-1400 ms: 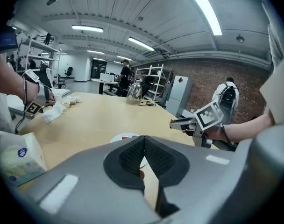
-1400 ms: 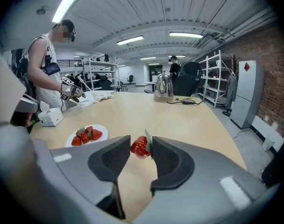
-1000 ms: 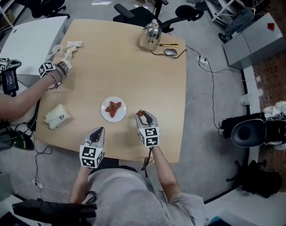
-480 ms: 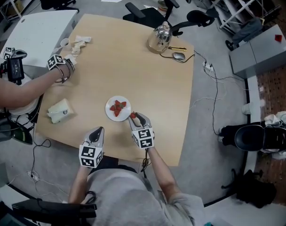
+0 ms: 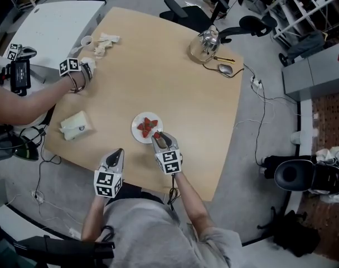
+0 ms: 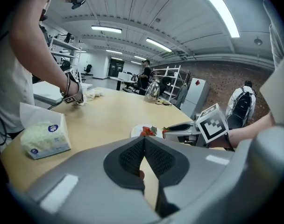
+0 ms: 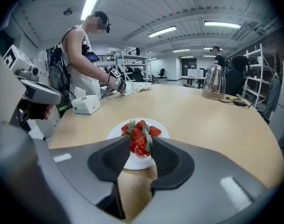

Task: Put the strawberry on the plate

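Note:
A white plate with several strawberries on it lies near the table's front edge. My right gripper is shut on another red strawberry, which hangs over the plate's near rim, just in front of the pile. In the left gripper view that strawberry shows at the right gripper's tip beside the plate. My left gripper rests at the front edge, left of the plate, with its jaws shut on nothing.
Another person's arm reaches onto the table's left side, beside a tissue pack and crumpled paper. A glass kettle and a mouse stand at the far right corner. Office chairs stand beyond the table.
My right gripper has carried the strawberry left, from beside the plate to over its near rim. The left gripper has stayed put.

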### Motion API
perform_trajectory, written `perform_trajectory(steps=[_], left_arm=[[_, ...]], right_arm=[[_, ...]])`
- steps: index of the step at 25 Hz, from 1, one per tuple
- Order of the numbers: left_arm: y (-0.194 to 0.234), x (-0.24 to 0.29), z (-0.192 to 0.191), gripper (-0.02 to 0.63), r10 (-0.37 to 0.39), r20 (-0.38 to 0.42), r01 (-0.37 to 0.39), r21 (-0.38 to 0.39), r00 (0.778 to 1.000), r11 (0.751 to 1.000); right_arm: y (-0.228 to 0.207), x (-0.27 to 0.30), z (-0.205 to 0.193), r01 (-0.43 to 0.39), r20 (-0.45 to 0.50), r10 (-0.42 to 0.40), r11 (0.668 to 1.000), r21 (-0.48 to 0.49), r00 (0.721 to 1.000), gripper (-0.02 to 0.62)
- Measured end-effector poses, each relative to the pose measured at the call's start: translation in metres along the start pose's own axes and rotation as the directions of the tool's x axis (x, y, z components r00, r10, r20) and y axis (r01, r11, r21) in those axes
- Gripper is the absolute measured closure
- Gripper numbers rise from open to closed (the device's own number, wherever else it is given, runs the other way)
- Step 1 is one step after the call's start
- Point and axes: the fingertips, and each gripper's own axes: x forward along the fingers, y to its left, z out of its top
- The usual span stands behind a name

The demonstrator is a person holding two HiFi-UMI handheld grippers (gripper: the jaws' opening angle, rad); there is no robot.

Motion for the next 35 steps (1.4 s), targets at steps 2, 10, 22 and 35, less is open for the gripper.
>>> perform_trajectory(steps=[2, 10, 22, 35], left_arm=[[0.003, 0.001, -0.001, 0.586, 0.007, -0.005, -0.007, -0.006, 1.0, 1.0], [0.017, 0.001, -0.003, 0.586, 0.032, -0.021, -0.033, -0.023, 0.999, 0.999], [0.027, -0.004, -0.014, 0.586, 0.053, -0.037, -0.055, -0.049, 0.998, 0.997], [0.02, -0.004, -0.01, 0.586, 0.037, -0.022, -0.038, -0.037, 0.999, 0.999]], right_arm=[[0.002, 0.007, -0.005, -0.01, -0.019, 0.01, 1.0, -0.005, 1.0, 0.443], [0.005, 0.025, -0.013, -0.03, -0.058, 0.029, 0.999, -0.024, 0.998, 0.443], [0.007, 0.033, -0.019, -0.037, -0.075, 0.034, 0.999, -0.03, 0.997, 0.443], [0.01, 0.028, -0.016, -0.06, -0.052, 0.059, 0.998, -0.018, 0.997, 0.383]])
